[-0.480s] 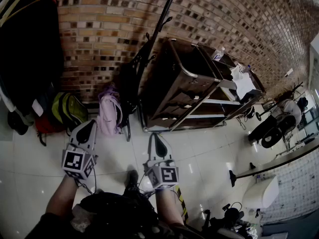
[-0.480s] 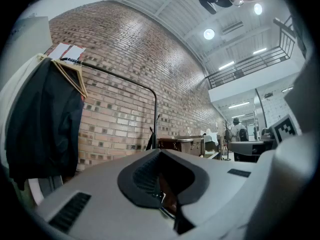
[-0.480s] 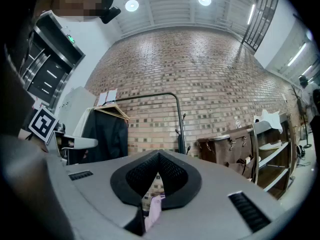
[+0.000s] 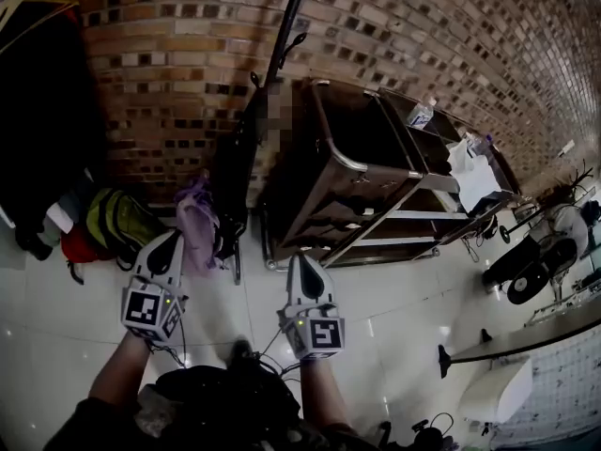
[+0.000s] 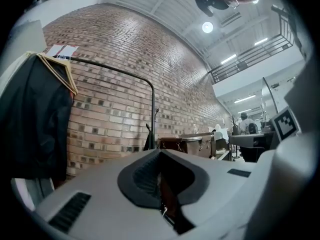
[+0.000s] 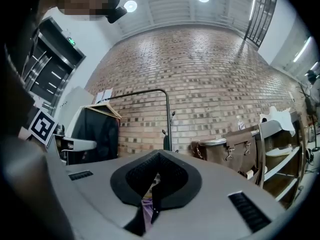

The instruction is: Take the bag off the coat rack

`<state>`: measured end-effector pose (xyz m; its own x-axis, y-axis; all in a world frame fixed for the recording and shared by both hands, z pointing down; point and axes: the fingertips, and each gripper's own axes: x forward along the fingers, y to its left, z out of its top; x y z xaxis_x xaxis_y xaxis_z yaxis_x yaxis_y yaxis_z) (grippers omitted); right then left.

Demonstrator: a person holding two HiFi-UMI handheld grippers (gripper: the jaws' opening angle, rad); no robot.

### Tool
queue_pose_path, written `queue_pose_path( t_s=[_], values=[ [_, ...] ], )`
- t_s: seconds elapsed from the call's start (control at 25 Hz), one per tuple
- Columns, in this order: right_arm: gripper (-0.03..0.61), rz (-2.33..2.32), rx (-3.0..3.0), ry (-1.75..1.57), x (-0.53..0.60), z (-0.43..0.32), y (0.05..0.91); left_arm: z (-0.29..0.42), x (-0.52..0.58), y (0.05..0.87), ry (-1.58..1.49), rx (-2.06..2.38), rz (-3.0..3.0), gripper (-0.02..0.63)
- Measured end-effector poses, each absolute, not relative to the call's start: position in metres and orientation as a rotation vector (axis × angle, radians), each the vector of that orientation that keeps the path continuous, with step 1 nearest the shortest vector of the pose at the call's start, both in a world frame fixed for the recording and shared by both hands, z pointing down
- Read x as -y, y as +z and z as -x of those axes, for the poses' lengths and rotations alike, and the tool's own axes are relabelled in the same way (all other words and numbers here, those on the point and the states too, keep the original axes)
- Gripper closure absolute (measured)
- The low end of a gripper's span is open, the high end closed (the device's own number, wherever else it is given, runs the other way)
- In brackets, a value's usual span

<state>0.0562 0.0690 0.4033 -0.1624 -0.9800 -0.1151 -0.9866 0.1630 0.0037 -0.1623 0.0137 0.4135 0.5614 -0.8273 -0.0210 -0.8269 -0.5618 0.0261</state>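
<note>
A black coat rack pole [image 4: 285, 36] rises in front of the brick wall. A dark bag [image 4: 235, 172] hangs low on it, seen small in the left gripper view [image 5: 149, 142] and in the right gripper view [image 6: 165, 144]. A purple backpack [image 4: 195, 220] sits by the rack's foot. Its purple shows through the slit of the right jaws [image 6: 147, 210]. My left gripper [image 4: 171, 238] [image 5: 160, 156] is shut and empty, its tip just left of the purple backpack. My right gripper [image 4: 302, 259] [image 6: 159, 156] is shut and empty, above the tiled floor short of the rack.
A brown cart [image 4: 362, 163] with metal rails stands right of the rack. A yellow-green backpack [image 4: 117, 222] and a red bag [image 4: 77, 244] lie at the wall on the left. Dark coats [image 5: 35, 119] hang from a rail there. Black stands [image 4: 526, 275] are far right.
The head view has swung a little, so the rack and cart sit slightly differently in frame. The right gripper has edged forward toward the cart's foot. Both grippers stay shut.
</note>
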Motion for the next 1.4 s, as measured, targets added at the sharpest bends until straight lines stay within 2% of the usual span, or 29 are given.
queue_pose_path(
  t_s=[0.64,0.96,1.4],
  values=[
    [0.571,1.865,-2.450,-0.019,0.009,-0.171,0.436,0.051,0.077,0.422,-0.026,1.601,-2.698,0.580],
    [0.571,1.848,-2.570,0.157,0.045,-0.161,0.434,0.027,0.118,0.422,-0.007,1.604,-2.685,0.580],
    [0.571,1.849,-2.542,0.075,0.162,-0.176,0.439,-0.011,0.256,0.433,-0.001,1.545,-2.712,0.578]
  ],
)
